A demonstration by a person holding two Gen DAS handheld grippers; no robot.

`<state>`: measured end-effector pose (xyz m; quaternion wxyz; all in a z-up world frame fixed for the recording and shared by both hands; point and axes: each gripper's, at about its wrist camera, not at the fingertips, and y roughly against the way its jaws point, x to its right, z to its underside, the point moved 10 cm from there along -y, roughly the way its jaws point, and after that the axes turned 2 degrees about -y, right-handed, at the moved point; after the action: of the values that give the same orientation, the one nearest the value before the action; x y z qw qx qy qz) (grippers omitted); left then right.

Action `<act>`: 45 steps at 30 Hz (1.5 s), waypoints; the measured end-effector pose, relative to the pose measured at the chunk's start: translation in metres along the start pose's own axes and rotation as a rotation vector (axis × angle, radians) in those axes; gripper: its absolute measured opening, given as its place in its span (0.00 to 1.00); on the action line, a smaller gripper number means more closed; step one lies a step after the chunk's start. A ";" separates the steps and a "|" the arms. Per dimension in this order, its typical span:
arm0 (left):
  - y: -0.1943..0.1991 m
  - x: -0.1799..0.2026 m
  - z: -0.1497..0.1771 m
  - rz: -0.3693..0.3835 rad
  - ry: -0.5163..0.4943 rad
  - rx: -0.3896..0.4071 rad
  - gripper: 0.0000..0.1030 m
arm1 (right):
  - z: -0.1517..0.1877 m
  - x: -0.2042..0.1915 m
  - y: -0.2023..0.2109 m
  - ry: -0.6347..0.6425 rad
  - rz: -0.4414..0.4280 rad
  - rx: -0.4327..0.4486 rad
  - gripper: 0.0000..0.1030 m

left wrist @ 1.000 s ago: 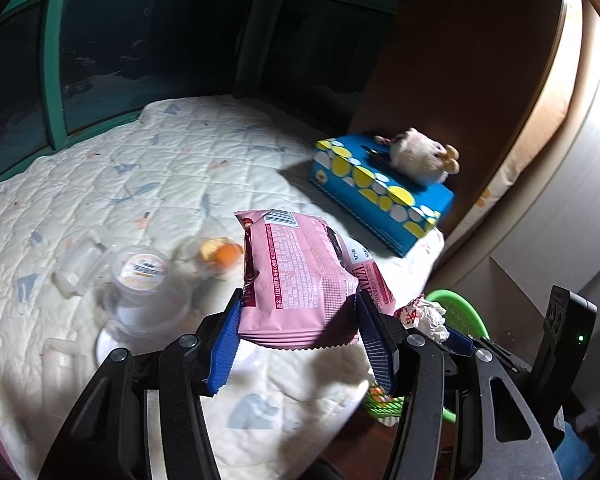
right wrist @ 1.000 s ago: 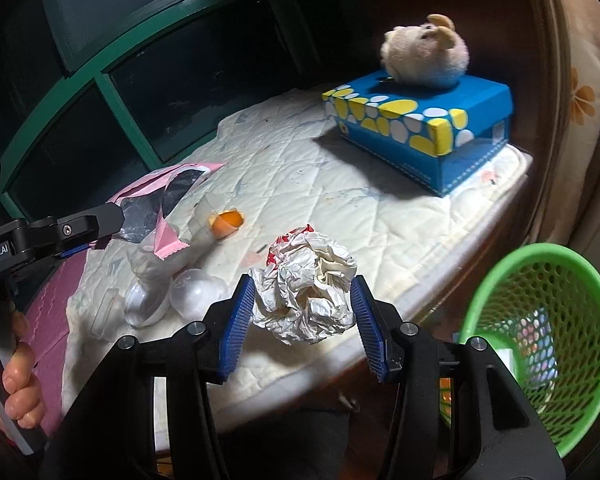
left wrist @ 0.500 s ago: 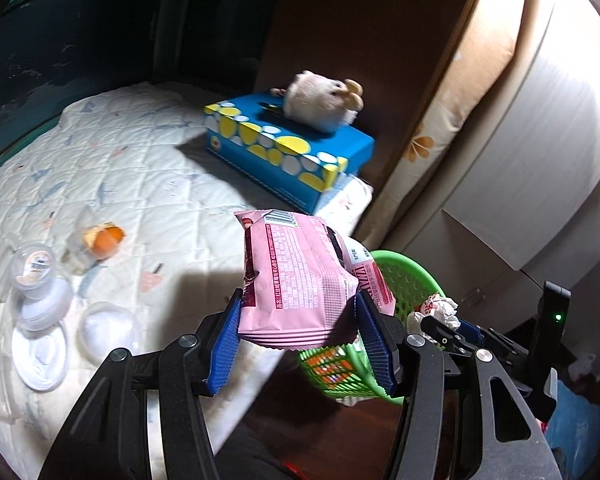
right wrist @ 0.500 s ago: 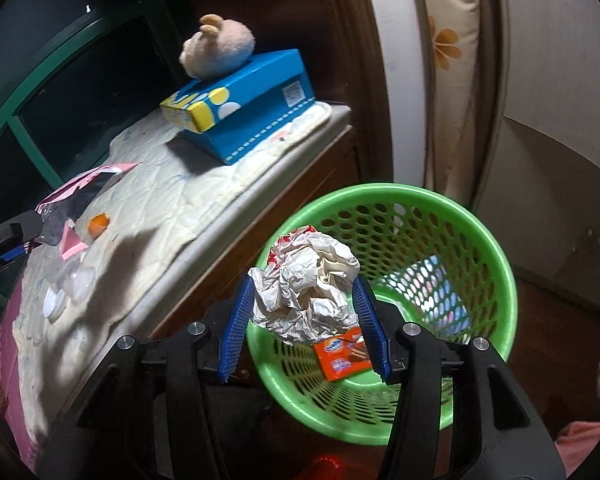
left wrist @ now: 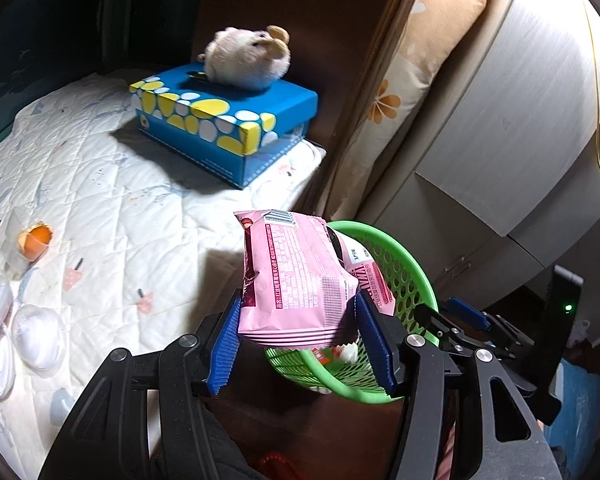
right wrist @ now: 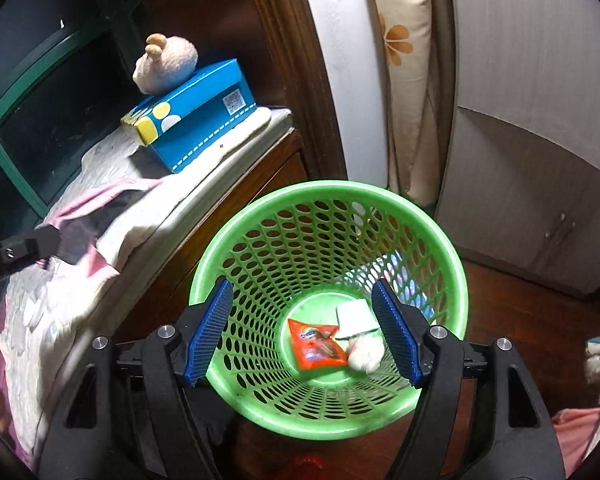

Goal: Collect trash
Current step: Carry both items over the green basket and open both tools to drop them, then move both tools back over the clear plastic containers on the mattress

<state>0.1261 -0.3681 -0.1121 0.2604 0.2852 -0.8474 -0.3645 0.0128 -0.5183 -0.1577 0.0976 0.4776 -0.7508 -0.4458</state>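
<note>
My left gripper (left wrist: pixel 300 340) is shut on a pink snack packet (left wrist: pixel 300 276) and holds it at the bed's edge, just left of the green mesh basket (left wrist: pixel 412 280). My right gripper (right wrist: pixel 302 332) is open and empty, right over the basket (right wrist: pixel 260 240). The crumpled white paper ball (right wrist: pixel 364 354) lies on the basket's bottom beside an orange wrapper (right wrist: pixel 318 342) and a white piece (right wrist: pixel 356 314). The pink packet shows blurred at the left of the right wrist view (right wrist: pixel 84 232).
A blue box with yellow spots (left wrist: pixel 228 120) carries a plush toy (left wrist: pixel 248 56) on the quilted bed (left wrist: pixel 100 200). Clear plastic cups and lids (left wrist: pixel 32 332) and an orange-filled cup (left wrist: pixel 34 238) lie on the bed. A wooden bed frame (right wrist: pixel 228 184) and a grey cabinet (right wrist: pixel 540 160) flank the basket.
My right gripper opened and the paper ball dropped into the basket. My left gripper carried the pink packet further right, toward the basket.
</note>
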 end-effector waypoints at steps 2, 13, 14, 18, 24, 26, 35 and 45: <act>-0.008 0.008 0.002 0.008 -0.010 -0.014 0.52 | -0.002 0.003 0.005 -0.011 -0.005 0.014 0.73; -0.047 0.040 0.014 0.027 -0.073 -0.084 0.52 | -0.007 0.021 0.029 -0.067 -0.012 0.067 0.77; -0.050 0.042 0.015 0.028 -0.075 -0.091 0.52 | -0.007 0.023 0.030 -0.069 -0.013 0.069 0.77; -0.063 0.048 0.016 0.036 -0.082 -0.110 0.54 | -0.006 0.029 0.032 -0.086 -0.015 0.070 0.77; -0.069 0.048 0.020 0.053 -0.064 -0.122 0.67 | -0.002 0.034 0.034 -0.104 -0.014 0.066 0.77; -0.069 0.044 0.023 0.051 -0.052 -0.125 0.67 | -0.002 0.034 0.033 -0.111 -0.018 0.065 0.77; -0.044 0.014 0.024 0.013 -0.007 -0.098 0.67 | -0.001 0.018 0.030 -0.100 -0.046 0.053 0.77; 0.008 -0.037 0.021 -0.082 0.042 -0.010 0.69 | -0.004 -0.040 0.027 0.016 -0.109 0.046 0.83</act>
<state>0.1360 -0.3290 -0.1275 0.2644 0.3262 -0.8273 -0.3732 0.0188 -0.4845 -0.1233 0.0681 0.5235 -0.7328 -0.4294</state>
